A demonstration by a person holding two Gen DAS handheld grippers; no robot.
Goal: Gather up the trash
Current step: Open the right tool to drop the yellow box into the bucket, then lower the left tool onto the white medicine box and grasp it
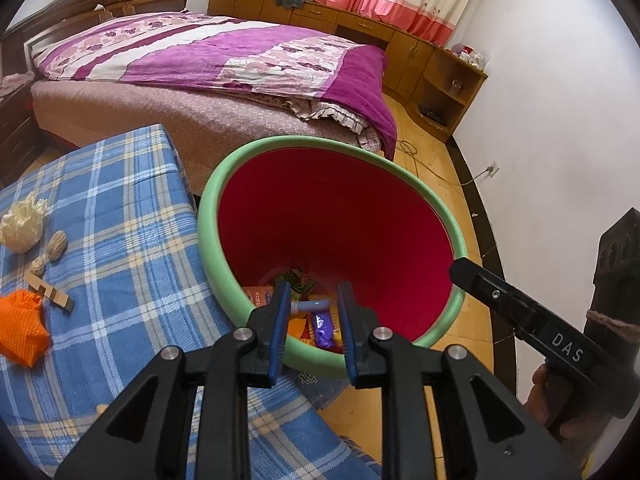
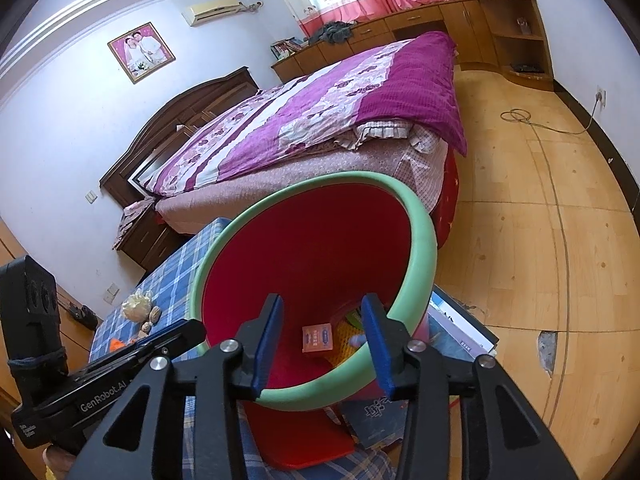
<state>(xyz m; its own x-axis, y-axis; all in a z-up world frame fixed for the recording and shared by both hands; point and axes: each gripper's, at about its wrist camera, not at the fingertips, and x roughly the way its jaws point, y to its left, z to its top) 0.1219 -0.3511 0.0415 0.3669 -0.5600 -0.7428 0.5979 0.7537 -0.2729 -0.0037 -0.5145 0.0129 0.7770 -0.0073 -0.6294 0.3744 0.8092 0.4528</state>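
Observation:
A red trash bin with a green rim (image 1: 208, 216) (image 2: 420, 236) stands beside the blue plaid table (image 1: 120, 208) (image 2: 176, 280). Wrappers and a small orange box (image 2: 317, 338) lie in its bottom (image 1: 320, 320). My left gripper (image 1: 314, 300) is open and empty over the bin's near rim. My right gripper (image 2: 324, 320) is open and empty, also over the bin mouth. On the table lie a crumpled cream bag (image 1: 22, 224) (image 2: 136, 306), walnut shells (image 1: 56, 244) (image 2: 154, 314), a wooden piece (image 1: 50, 292) and an orange net (image 1: 20, 328) (image 2: 118, 345).
A bed with a purple quilt (image 1: 224, 52) (image 2: 320, 112) stands behind the bin. Wooden cabinets (image 1: 400, 40) line the far wall. Books (image 2: 460, 320) lie under the bin's right side. A cable (image 2: 556, 184) runs across the wooden floor.

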